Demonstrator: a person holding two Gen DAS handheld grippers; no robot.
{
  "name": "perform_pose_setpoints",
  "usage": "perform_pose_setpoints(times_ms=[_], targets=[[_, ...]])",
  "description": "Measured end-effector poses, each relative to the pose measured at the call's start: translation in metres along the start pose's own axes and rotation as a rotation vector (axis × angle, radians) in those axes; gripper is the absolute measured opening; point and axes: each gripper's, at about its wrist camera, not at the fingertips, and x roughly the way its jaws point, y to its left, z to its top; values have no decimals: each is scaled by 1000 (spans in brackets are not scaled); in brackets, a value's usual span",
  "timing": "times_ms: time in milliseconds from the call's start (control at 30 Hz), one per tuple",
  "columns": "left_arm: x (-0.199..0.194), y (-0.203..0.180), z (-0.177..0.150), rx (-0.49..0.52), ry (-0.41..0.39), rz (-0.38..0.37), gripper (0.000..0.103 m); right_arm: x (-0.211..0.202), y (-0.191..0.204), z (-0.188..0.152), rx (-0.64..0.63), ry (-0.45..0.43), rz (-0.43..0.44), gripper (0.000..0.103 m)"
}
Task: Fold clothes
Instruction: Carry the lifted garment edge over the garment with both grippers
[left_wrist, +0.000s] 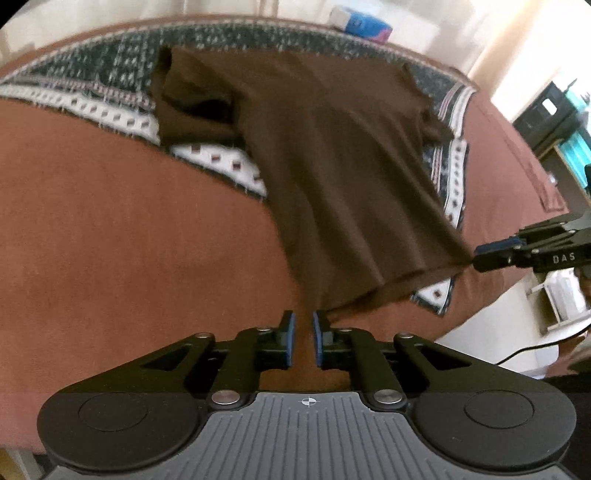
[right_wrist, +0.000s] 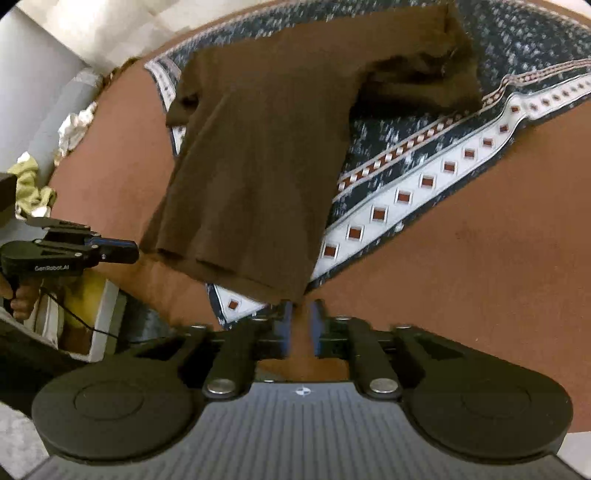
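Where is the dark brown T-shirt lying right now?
The dark brown T-shirt lies spread on the patterned blue-and-white blanket over the rust-brown bed cover, its hem nearest both grippers.

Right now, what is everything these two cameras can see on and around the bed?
Dark brown knit shirt: one, brown, spread across the patterned blanket, hem toward both cameras.
Navy-and-white patterned woven blanket: one, under the shirt.
Rust-brown bedsheet: one, covering the bed.
Blue-and-white packet: one, beyond the far bed edge.
Crumpled yellow-green cloth: one, beside the bed.
Left gripper: one, black, blue-padded fingers apart, at the shirt's hem corner.
Right gripper: one, black, fingers apart, at the other hem corner.
Hand: one, holding the left gripper's handle.
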Motion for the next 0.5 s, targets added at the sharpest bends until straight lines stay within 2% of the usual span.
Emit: perform_pose_setpoints(times_ms=[67,133,333,367,400,433,467,500], targets=[[6,2,7,-46,5,-37,34,-1,0,3,-14,-14,2,49],[13,3,12,-89,12,-70,42,1,1,6,-24,-19,9,49],[27,-2,12,-77,57,-64,45,13,4,8,-26,8,26,46],[28,-2,12,-72,62,-62,42,15,3,7,-20,19,29,43],[29,-4,12,-58,64,-56,21,18,3,7,-15,30,31,33],[30,-4,12,-49,65,-51,0,19,2,6,-9,32,35,26],[31,-4,12,-50,67,-51,0,20,0,7,1,38,42,13],[31,-3,13,-50,67,-53,0,19,-2,8,10,41,49,6]])
